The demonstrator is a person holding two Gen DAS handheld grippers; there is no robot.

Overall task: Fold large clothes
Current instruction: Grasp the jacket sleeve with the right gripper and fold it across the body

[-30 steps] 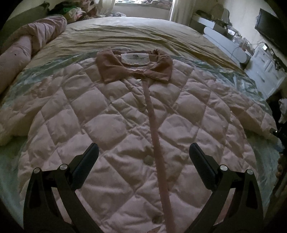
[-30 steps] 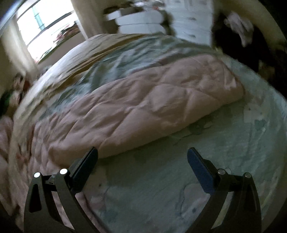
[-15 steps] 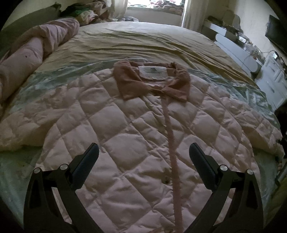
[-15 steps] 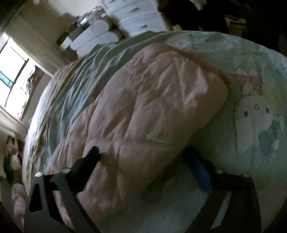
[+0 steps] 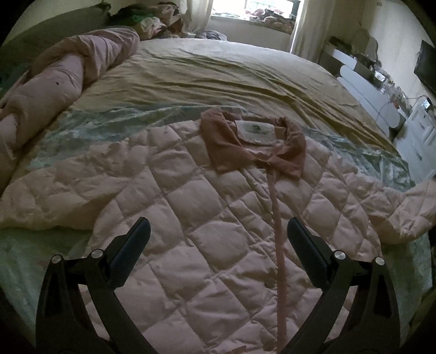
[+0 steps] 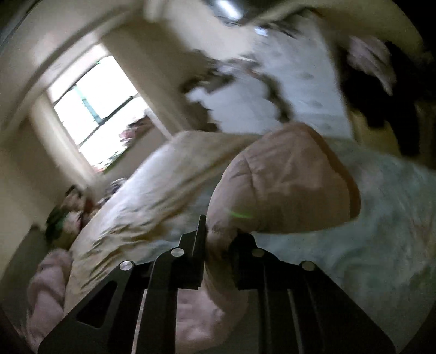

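Observation:
A pink quilted jacket [image 5: 196,217] lies front-up on the bed, its darker pink collar [image 5: 253,144] at the far end and a button strip down the middle. Its left sleeve [image 5: 54,196] is spread out to the left. My left gripper [image 5: 218,245] is open and empty, hovering above the jacket's lower front. My right gripper [image 6: 218,245] is shut on the jacket's right sleeve [image 6: 283,190], which it holds lifted off the bed; this view is blurred. That sleeve also shows at the right edge of the left wrist view [image 5: 414,207].
The bed has a beige sheet [image 5: 218,73] and a pale green cover [image 5: 81,128]. A rolled pink duvet [image 5: 54,81] lies along the left side. White drawers [image 5: 419,136] and shelves stand to the right. A window [image 5: 259,11] is at the far end.
My right gripper has closed on the right sleeve and lifted it, swinging upward. The left gripper has drawn back and left, still open.

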